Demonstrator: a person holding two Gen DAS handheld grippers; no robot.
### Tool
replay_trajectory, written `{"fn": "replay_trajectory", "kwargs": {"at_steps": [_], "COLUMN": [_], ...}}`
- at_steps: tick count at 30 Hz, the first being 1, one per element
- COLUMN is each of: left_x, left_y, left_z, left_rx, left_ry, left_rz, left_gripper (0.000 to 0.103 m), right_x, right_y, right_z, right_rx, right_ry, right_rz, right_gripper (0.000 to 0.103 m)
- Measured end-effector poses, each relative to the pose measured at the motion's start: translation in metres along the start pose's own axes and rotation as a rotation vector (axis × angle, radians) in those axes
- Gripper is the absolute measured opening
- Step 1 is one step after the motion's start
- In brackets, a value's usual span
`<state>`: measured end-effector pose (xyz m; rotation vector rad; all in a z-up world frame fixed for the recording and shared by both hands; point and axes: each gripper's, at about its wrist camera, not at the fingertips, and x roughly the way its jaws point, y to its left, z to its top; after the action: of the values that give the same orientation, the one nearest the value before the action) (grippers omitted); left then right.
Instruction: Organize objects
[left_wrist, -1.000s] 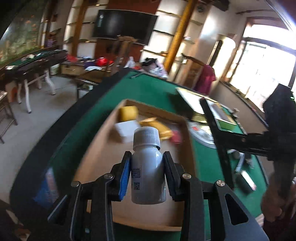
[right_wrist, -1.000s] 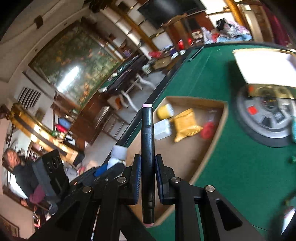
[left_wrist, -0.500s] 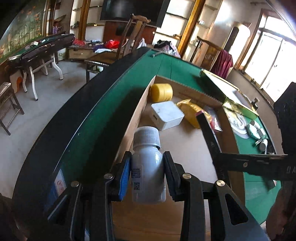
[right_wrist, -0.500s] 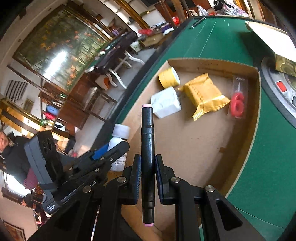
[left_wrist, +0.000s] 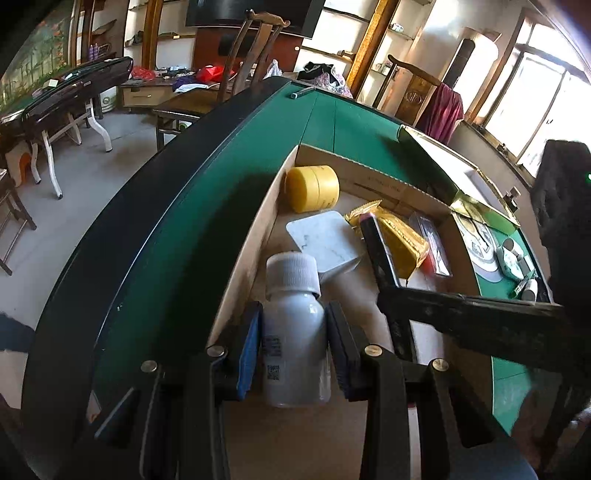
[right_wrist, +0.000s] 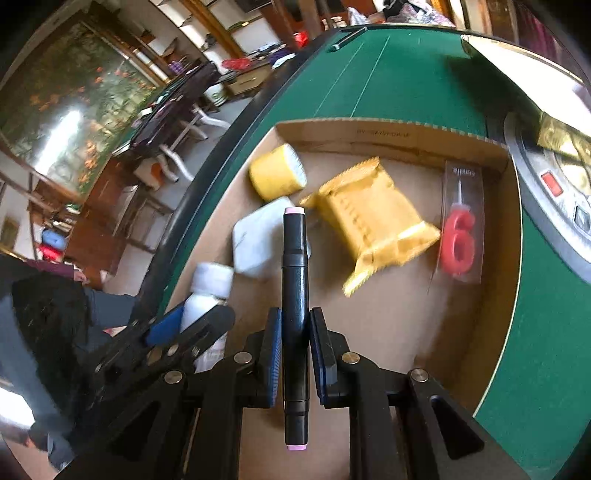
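Left tool is gripping white bottle upright over cardboard box's left wall; right tool is clamping black marker, long axis pointing at the far wall.

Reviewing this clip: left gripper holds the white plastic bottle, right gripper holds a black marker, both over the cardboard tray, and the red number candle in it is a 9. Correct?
One slip: the red number candle is a 6, as the right wrist view shows. The rest holds: the left gripper holds the white plastic bottle, the right gripper the black marker, over the cardboard tray.
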<state>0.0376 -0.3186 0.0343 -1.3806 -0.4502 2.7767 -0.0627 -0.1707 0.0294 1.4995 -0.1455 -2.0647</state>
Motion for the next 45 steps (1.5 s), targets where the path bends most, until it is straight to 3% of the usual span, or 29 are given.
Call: {"fn": "replay_trajectory", "kwargs": {"at_steps": [4,6,9,12,14,15,17,19,22,27,29,32,38,41,45], "left_x": [-0.007,-0.012,-0.022,-0.036,-0.047,-0.051,-0.062,-0.072,-0.087,-0.103,-0.104,-0.096,-0.076,-0.058,-0.037], "left_y": [0.003,0.000,-0.005,-0.004,-0.005,-0.005,-0.010,-0.017,-0.037,-0.087,-0.108,-0.138,-0.182,-0.202,-0.233], "left_z": [0.000,-0.001,-0.003,-0.005,-0.007,-0.008,-0.010,-0.010,-0.010,-0.010,-0.011,-0.015,-0.026,-0.027,-0.024], "left_rx": [-0.028,-0.024,-0.020,-0.056,-0.081,-0.086,-0.095,-0.097,-0.075,0.028,0.075,0.128,0.188,0.214,0.263], "left_ry": [-0.041,-0.062,-0.094,-0.118,-0.148,-0.158,-0.184,-0.208,-0.250,-0.291,-0.287,-0.237,-0.102,-0.024,0.021], "left_rz": [-0.050,-0.064,-0.068,-0.098,-0.106,-0.109,-0.118,-0.124,-0.134,-0.154,-0.159,-0.173,-0.229,-0.248,-0.264], "left_gripper": [0.050,0.062,0.071,0.075,0.076,0.076,0.077,0.079,0.082,0.087,0.088,0.089,0.089,0.089,0.089], "right_x": [0.005,0.006,0.002,-0.010,-0.027,-0.040,-0.069,-0.101,-0.144,-0.216,-0.237,-0.257,-0.286,-0.294,-0.299], "right_y": [0.001,0.002,0.000,0.001,-0.001,-0.004,-0.011,-0.021,-0.038,-0.059,-0.076,-0.118,-0.220,-0.249,-0.286], "right_z": [0.008,0.012,0.013,0.012,0.011,0.010,0.005,-0.002,-0.011,-0.044,-0.061,-0.077,-0.111,-0.121,-0.121], "right_rx": [-0.020,-0.027,-0.038,-0.053,-0.050,-0.048,-0.041,-0.030,-0.035,-0.103,-0.111,-0.018,0.277,0.327,0.388], "right_ry": [-0.009,-0.009,-0.021,-0.051,-0.086,-0.113,-0.178,-0.258,-0.364,-0.604,-0.663,-0.664,-0.647,-0.666,-0.704], "right_rz": [-0.065,-0.075,-0.080,-0.069,-0.050,-0.045,-0.041,-0.079,-0.159,-0.393,-0.449,-0.524,-0.450,-0.462,-0.467], "right_gripper": [0.018,0.018,0.021,0.029,0.039,0.044,0.069,0.085,0.094,0.103,0.103,0.103,0.103,0.103,0.103]}}
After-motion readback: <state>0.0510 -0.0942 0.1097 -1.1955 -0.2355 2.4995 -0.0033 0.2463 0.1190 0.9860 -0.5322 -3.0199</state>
